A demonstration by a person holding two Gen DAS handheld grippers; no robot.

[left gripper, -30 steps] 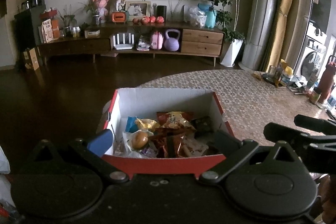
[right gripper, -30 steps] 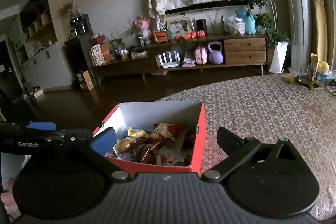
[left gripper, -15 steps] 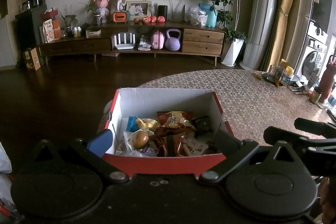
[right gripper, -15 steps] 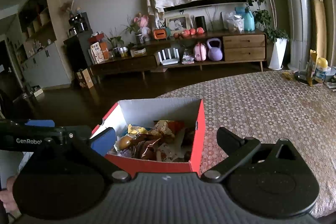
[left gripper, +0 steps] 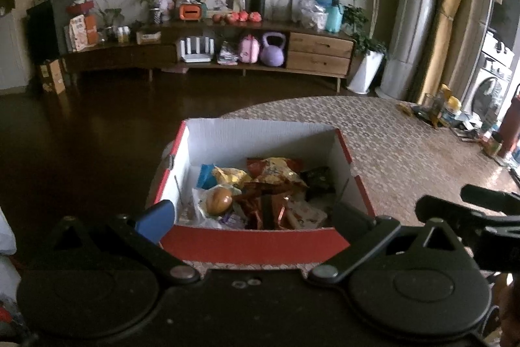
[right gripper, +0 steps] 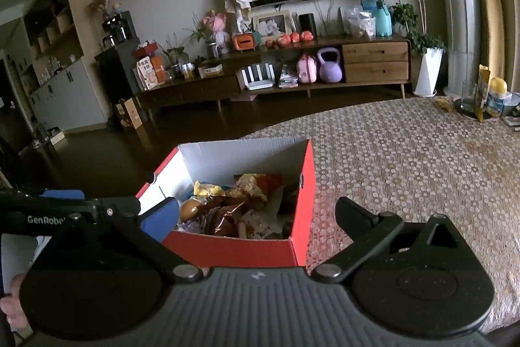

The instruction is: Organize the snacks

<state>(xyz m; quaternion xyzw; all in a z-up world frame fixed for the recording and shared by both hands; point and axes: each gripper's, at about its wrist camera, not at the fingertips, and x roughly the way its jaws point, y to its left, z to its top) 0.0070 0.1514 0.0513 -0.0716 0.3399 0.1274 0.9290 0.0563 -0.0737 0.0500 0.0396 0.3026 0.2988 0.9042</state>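
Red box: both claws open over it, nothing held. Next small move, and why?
Probably lower the left claw into the red box toward the round brown snack at its near left. Both claws are open and empty, that snack lies on top, and the right claw sits further right.

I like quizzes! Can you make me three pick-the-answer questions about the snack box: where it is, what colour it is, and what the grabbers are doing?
1. Where is the box?
A on the patterned table
B on the floor
C on a shelf

2. What colour is it outside?
A green
B red
C yellow

3. The left gripper and right gripper are
A both open, empty
B both shut on snacks
C one holding the box

Answers: 1 A, it sits near the edge of the table. 2 B, its outer walls are red and the inside is white. 3 A, each pair of fingers is spread with nothing held; the snacks lie in the box.
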